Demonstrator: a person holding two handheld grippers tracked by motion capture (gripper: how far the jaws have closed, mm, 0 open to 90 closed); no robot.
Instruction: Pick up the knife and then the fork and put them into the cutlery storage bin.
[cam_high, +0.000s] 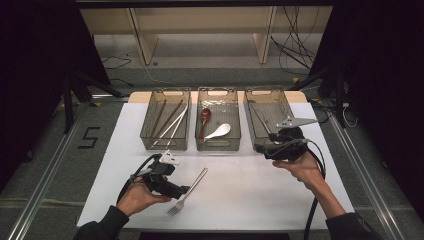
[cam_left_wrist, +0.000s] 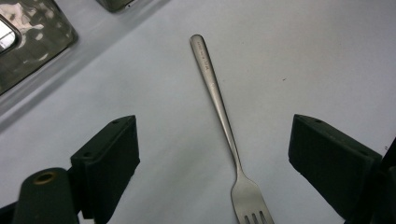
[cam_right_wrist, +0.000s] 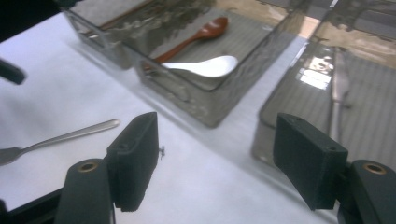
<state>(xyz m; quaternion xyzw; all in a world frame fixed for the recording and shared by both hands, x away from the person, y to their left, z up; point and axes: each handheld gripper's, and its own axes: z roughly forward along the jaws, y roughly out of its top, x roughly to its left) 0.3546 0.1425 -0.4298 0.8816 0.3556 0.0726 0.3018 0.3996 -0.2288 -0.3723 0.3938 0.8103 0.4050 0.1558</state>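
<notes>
— Fingers (cam_left_wrist: 112, 163) of your left gripper (cam_high: 172, 189) gape wide, empty, straddling the fork (cam_left_wrist: 224, 126) flat on the counter (cam_high: 240, 200).
— Drop lower, centre on the handle, then squeeze. Your right gripper (cam_high: 265, 145)'s open too, holding nothing.

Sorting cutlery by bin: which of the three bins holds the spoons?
The middle bin: it holds a red-brown spoon and a white spoon. The left bin holds chopsticks.

high view: overhead, far | gripper views: close, downward | shared: fork (cam_high: 189, 191)
</notes>
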